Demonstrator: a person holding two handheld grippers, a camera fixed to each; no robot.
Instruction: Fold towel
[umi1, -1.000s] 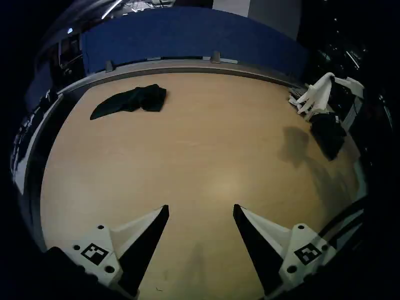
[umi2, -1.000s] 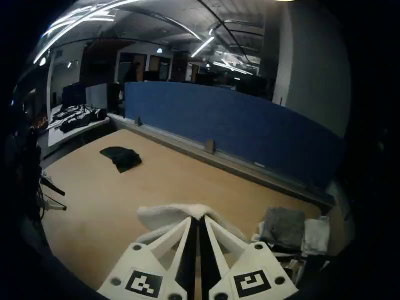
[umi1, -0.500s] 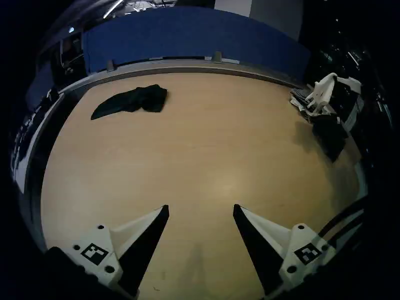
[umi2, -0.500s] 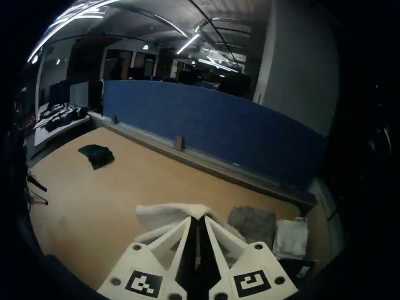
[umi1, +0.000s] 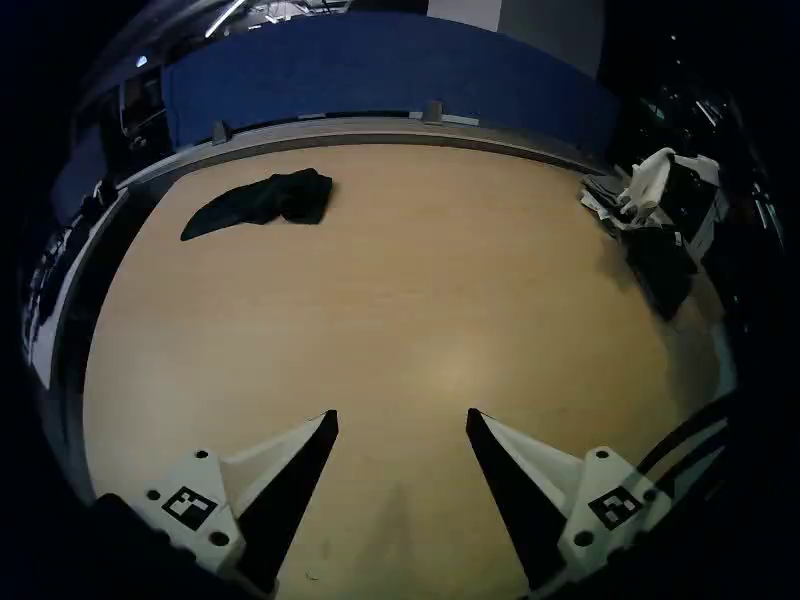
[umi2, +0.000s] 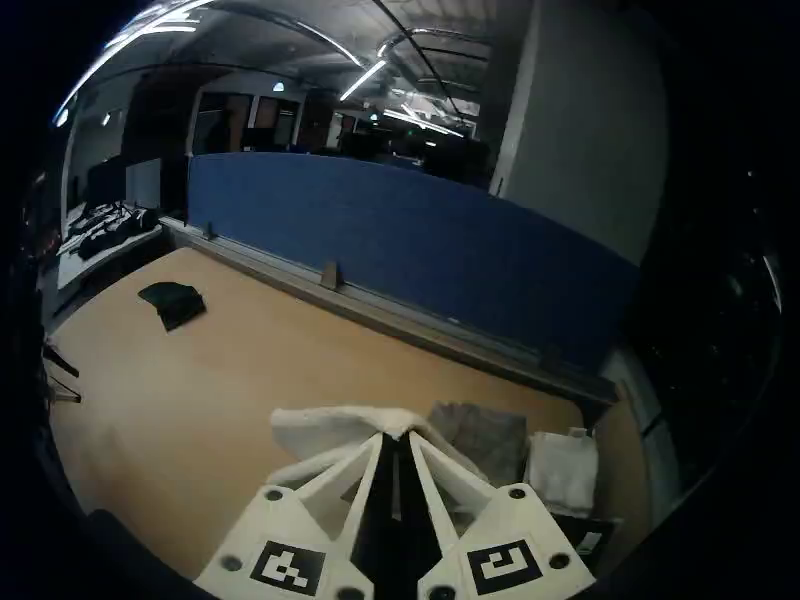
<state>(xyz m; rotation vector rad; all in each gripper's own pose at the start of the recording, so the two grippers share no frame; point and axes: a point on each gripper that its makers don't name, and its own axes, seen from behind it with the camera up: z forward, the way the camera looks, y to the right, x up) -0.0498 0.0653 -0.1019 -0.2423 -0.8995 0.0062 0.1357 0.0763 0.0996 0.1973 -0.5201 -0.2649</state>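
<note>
Right gripper (umi2: 398, 440): clamped on white towel (umi2: 325, 425). Left gripper (umi1: 400, 415): wide, empty. Step: fetching; next, spread it on tabletop (umi1: 420, 280) ahead.

In the right gripper view, lower middle, the right gripper (umi2: 398, 438) hides part of the towel (umi2: 320, 425). In the left gripper view, far right, the pile (umi1: 650, 215) is too dark to tell.
</note>
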